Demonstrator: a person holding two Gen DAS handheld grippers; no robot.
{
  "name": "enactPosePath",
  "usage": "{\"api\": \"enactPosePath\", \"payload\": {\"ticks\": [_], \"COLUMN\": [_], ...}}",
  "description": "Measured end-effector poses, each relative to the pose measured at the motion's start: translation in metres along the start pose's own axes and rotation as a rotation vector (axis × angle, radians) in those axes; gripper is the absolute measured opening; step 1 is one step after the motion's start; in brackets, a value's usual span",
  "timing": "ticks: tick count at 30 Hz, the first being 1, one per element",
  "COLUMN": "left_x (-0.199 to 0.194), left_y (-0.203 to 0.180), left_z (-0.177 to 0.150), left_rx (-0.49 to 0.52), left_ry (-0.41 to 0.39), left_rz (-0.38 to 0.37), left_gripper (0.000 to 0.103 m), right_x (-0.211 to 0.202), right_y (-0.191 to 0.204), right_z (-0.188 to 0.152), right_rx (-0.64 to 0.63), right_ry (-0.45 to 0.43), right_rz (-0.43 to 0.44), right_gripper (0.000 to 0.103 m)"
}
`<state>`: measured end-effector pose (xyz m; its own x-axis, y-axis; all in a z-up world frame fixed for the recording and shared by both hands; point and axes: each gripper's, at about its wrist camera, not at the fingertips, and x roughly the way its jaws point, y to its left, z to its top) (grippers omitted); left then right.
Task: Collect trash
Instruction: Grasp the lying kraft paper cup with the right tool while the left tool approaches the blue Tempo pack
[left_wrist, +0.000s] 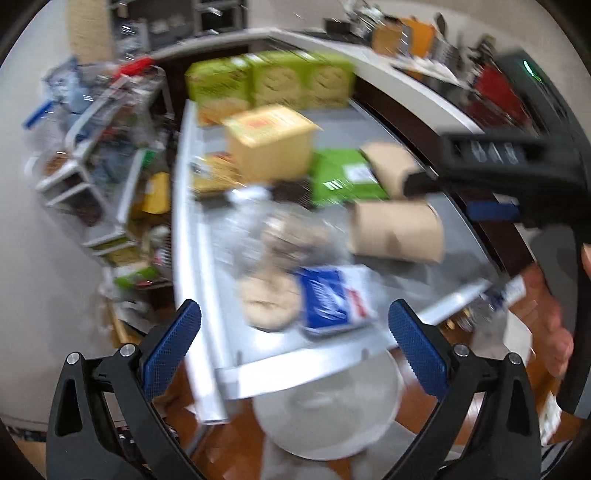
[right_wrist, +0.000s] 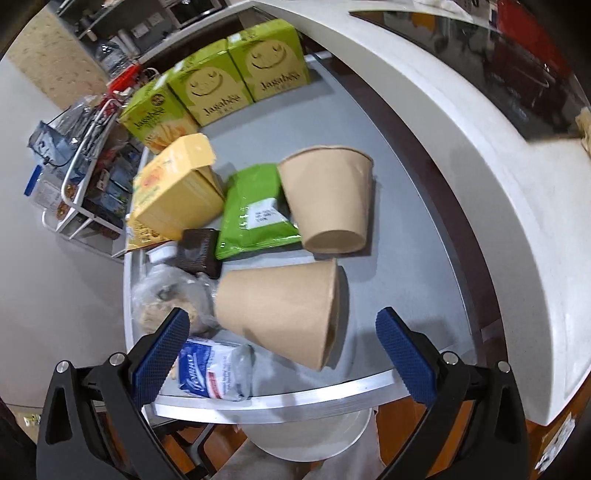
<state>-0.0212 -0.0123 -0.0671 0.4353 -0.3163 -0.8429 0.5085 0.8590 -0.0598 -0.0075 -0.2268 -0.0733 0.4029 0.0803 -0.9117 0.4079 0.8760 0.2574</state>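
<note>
Spread wide and empty, the left gripper (left_wrist: 294, 352), poised just off the near rim of the grey tray (left_wrist: 388, 125), its blue pads (left_wrist: 173, 350) touching nothing. Beyond those pads, a blue-and-white wrapper (left_wrist: 332, 301) flat on the tray beside a clear bag of pale round biscuits (left_wrist: 271, 295). Heavily smeared by motion, that whole left-wrist view.

Likewise wide open and holding nothing, the right gripper (right_wrist: 282, 356), hovering over the near end of the same tray (right_wrist: 406, 229). Lying on its side between the two blue pads (right_wrist: 160, 356) but not touched by either, a brown paper cup (right_wrist: 280, 314), mouth turned to the right. Just behind it, a second brown paper cup (right_wrist: 328, 199) also tipped over, resting partly on a green foil packet (right_wrist: 255, 210). Near the left pad, the blue-and-white wrapper (right_wrist: 214, 371) and the clear biscuit bag (right_wrist: 166, 299). A small dark brown packet (right_wrist: 197, 251) wedged between the green packet and the bag. Farther back, a yellow box (right_wrist: 177, 192) and three green cartons (right_wrist: 218, 88) in a row. Below the tray, a white round bin (right_wrist: 310, 435).
</note>
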Motion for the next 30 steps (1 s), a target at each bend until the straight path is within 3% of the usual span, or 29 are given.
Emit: {"api": "enactPosePath", "payload": {"ticks": [4, 12, 13, 15, 22, 24, 25, 27, 30], "left_x": [0.023, 0.063, 0.064, 0.068, 0.069, 0.068, 0.067, 0.065, 0.060], "left_y": [-0.016, -0.010, -0.011, -0.011, -0.014, -0.010, -0.008, -0.005, 0.001], "left_z": [-0.001, -0.003, -0.004, -0.004, -0.002, -0.002, -0.002, -0.002, -0.003], "left_rx": [0.039, 0.012, 0.019, 0.032, 0.036, 0.040, 0.044, 0.051, 0.030], "left_ry": [0.045, 0.124, 0.122, 0.130, 0.125, 0.124, 0.125, 0.128, 0.143], "left_rz": [-0.061, -0.018, -0.009, -0.012, -0.012, 0.000, 0.004, 0.003, -0.065], "left_gripper": [0.090, 0.089, 0.082, 0.079, 0.079, 0.079, 0.079, 0.080, 0.084], "right_x": [0.002, 0.019, 0.024, 0.032, 0.056, 0.061, 0.062, 0.061, 0.057], "right_y": [-0.006, -0.002, -0.001, 0.005, 0.020, 0.020, 0.018, 0.008, -0.004], "right_z": [0.002, 0.004, 0.004, 0.005, 0.009, 0.010, 0.010, 0.010, 0.009], "right_rx": [0.006, 0.034, 0.038, 0.033, -0.006, -0.037, -0.051, -0.062, -0.069], "right_ry": [0.006, 0.052, 0.062, 0.074, 0.109, 0.118, 0.124, 0.140, 0.147], "right_rz": [-0.009, -0.019, -0.024, -0.041, -0.096, -0.126, -0.128, -0.122, -0.133], "right_gripper": [0.099, 0.099, 0.099, 0.099, 0.099, 0.095, 0.087, 0.086, 0.086]}}
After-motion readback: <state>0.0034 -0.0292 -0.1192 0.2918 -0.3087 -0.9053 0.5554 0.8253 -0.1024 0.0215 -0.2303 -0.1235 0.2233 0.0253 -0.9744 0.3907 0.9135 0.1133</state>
